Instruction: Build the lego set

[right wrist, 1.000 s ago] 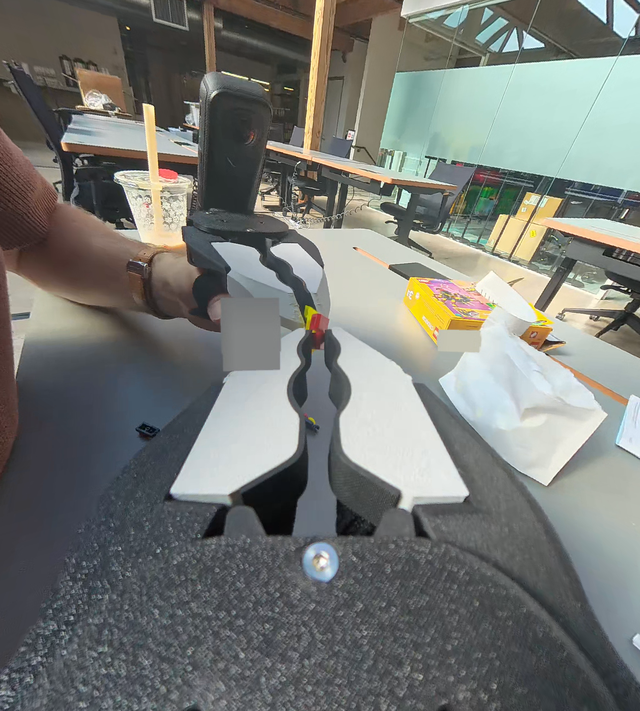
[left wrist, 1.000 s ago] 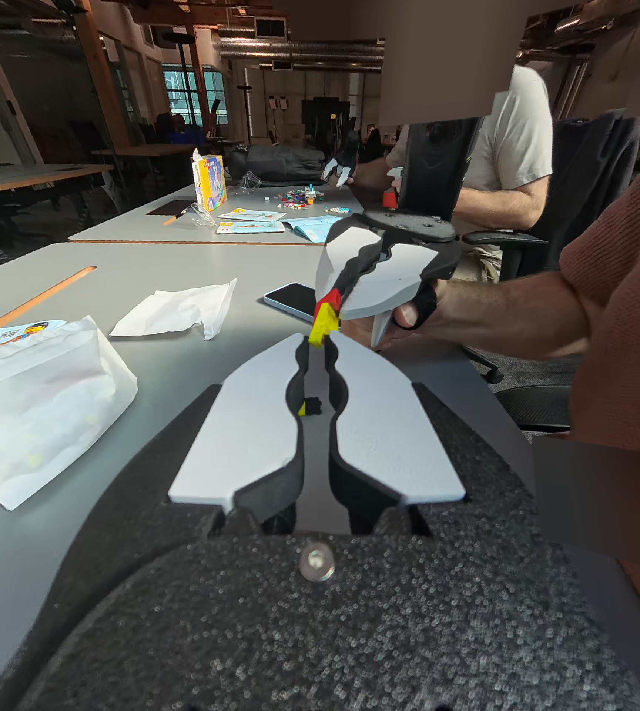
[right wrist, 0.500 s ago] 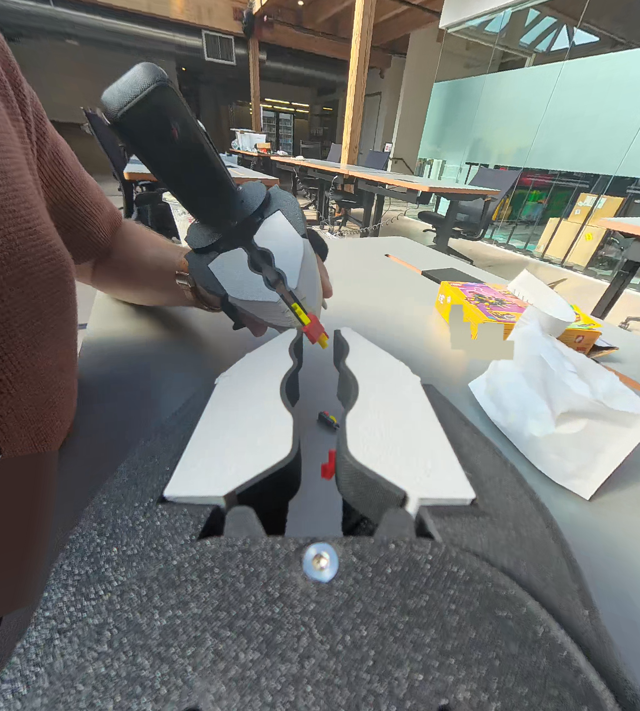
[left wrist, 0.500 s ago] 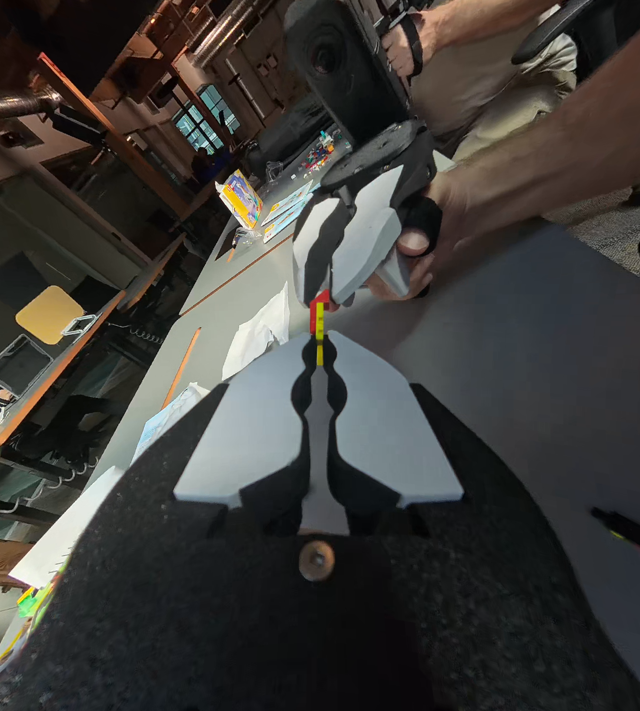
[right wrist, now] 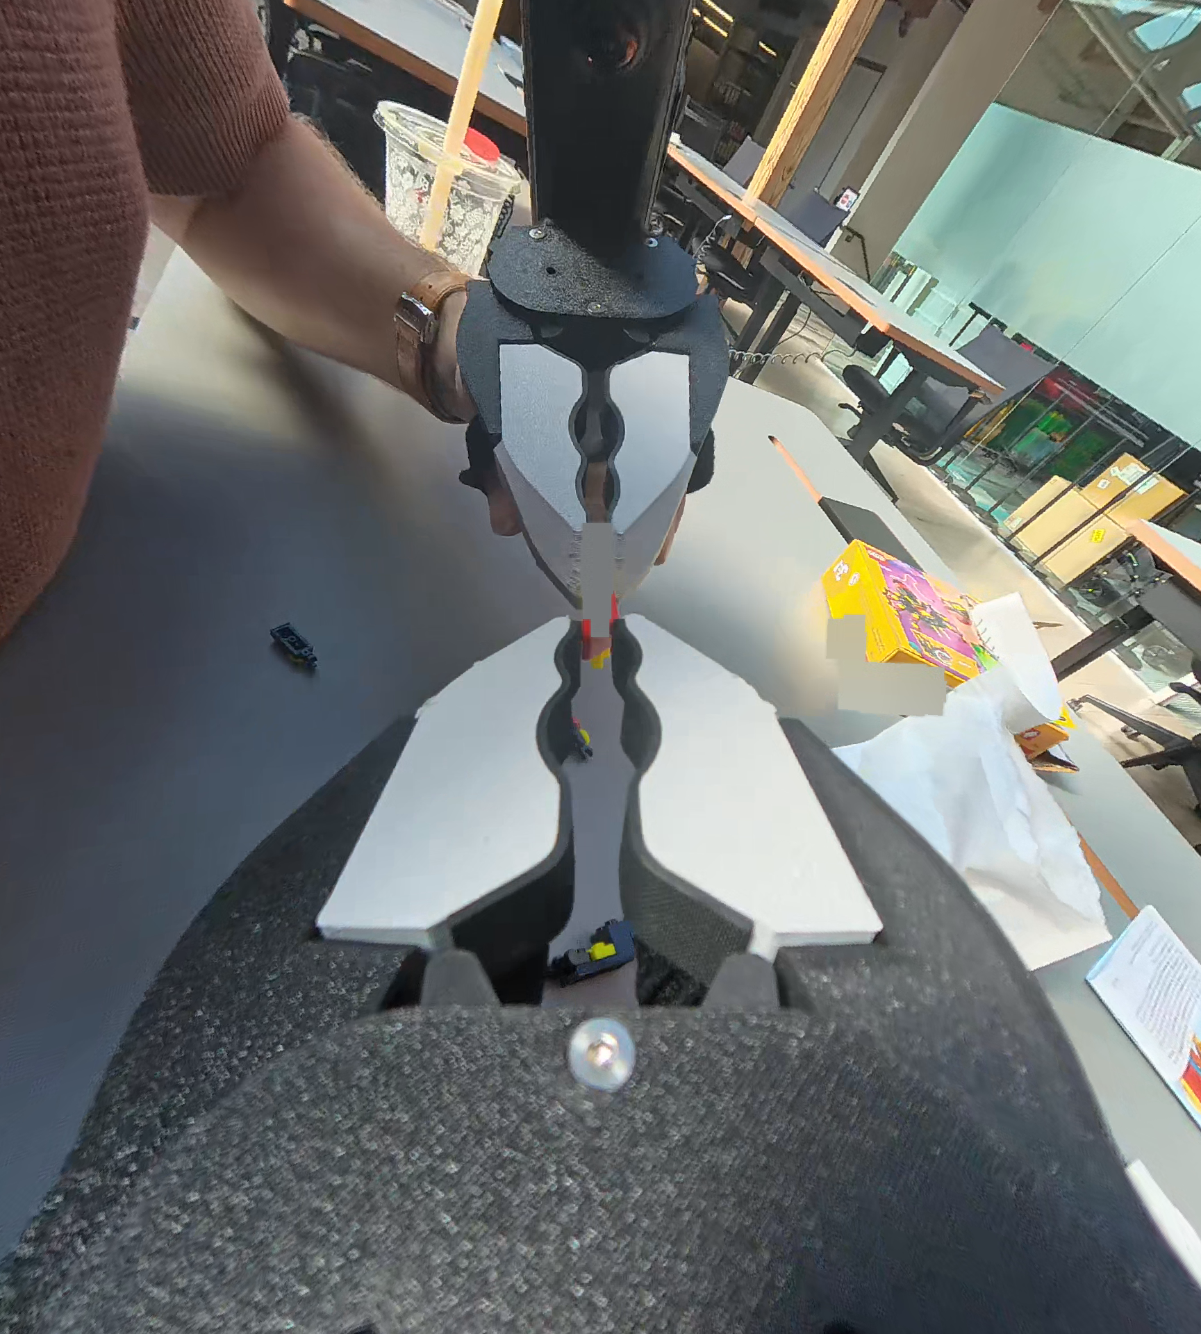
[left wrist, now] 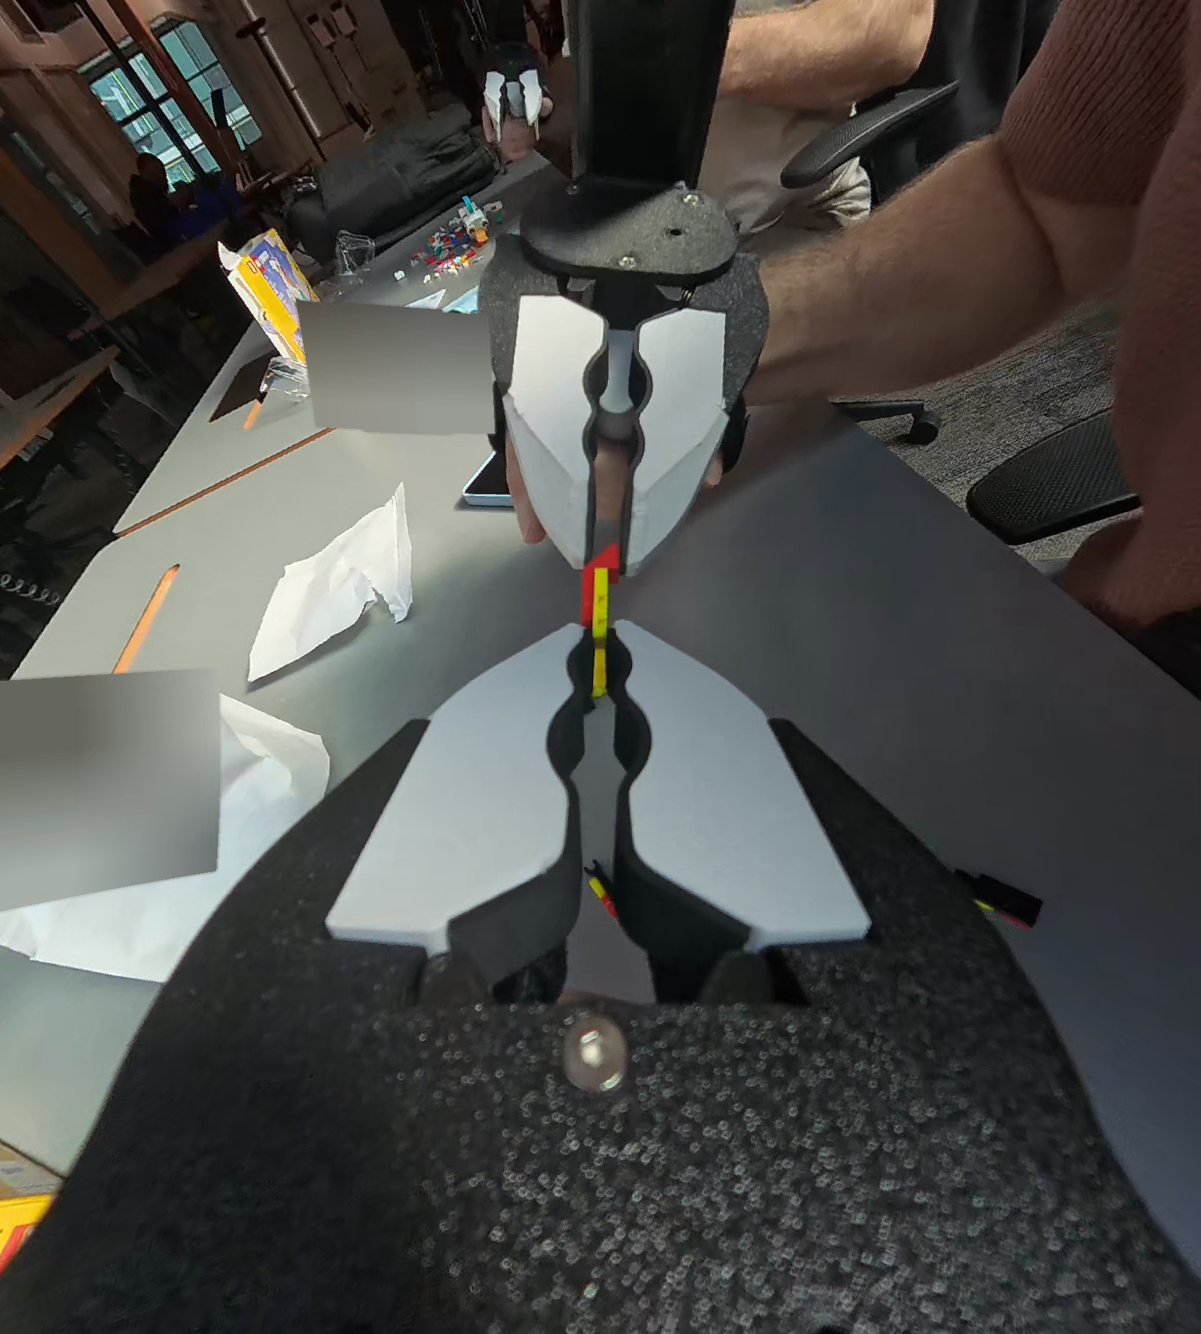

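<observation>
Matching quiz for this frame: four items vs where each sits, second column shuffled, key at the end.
Items
1. yellow lego piece
2. red lego piece
3. black lego piece
4. plastic cup

Places
A. loose on the table, held by nothing
B. pinched in the right gripper
C. behind the wrist with the watch, straw in it
D. pinched in the left gripper

Pairs: 1-D, 2-B, 3-A, 4-C
</observation>
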A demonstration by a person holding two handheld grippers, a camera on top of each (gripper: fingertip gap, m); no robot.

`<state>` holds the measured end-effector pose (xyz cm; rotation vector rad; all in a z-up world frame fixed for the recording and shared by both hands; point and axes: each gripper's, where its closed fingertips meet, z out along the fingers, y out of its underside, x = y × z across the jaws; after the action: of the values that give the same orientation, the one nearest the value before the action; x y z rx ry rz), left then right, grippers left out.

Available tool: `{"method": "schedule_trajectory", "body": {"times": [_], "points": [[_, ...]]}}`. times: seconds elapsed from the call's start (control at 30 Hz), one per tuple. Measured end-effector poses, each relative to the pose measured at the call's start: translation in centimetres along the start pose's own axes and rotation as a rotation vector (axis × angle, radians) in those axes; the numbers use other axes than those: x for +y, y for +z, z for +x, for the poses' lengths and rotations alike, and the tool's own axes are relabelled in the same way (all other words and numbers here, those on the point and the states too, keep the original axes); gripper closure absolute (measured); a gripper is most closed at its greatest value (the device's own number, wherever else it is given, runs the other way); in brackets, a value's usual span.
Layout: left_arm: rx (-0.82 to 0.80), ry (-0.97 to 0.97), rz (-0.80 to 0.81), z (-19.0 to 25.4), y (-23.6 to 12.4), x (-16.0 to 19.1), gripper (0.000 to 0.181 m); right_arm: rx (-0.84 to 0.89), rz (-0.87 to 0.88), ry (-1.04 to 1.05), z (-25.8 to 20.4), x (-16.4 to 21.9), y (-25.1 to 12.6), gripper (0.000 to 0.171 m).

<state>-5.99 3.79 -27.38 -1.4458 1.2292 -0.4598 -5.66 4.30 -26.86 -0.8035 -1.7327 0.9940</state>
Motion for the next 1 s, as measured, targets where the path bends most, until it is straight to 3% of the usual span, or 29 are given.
{"method": "schedule_trajectory", "body": {"times": [0.2, 0.3, 0.4, 0.5, 0.63, 0.7, 0.83, 1.0], "points": [[0.048, 0.048, -0.038, 1.1, 0.1, 0.8, 0.179, -0.109, -0.037, 0.076, -1.0, 0.8, 0.3, 0.164], [0.001, 0.123, -0.029, 0.8, 0.1, 0.5, 0.179, -0.164, 0.049, 0.323, -0.4, 0.4, 0.1, 0.165], [-0.002, 0.226, -0.067, 1.7, 0.6, 1.0, 0.179, -0.142, 0.086, 0.528, 1.1, 1.2, -0.1, 0.166], [-0.058, 0.231, -0.106, 0.7, 0.4, 2.2, 0.179, -0.089, -0.013, 0.507, 1.3, 3.1, 0.4, 0.166], [-0.164, 0.237, -0.153, -0.8, 0.2, 3.7, 0.179, 0.209, -0.079, 0.509, 9.3, 3.8, -1.2, 0.166], [-0.257, 0.229, -0.155, -2.3, -0.2, 4.1, 0.179, 0.324, -0.201, 0.470, 14.3, 4.9, -1.6, 0.165], [-0.356, 0.206, -0.155, -4.4, -1.1, 4.9, 0.179, 0.239, -0.405, 0.499, 18.9, 8.3, 1.2, 0.164], [-0.405, 0.236, -0.173, -5.0, -1.6, 5.4, 0.179, 0.152, -0.510, 0.523, 19.5, 10.6, 2.8, 0.150]]}}
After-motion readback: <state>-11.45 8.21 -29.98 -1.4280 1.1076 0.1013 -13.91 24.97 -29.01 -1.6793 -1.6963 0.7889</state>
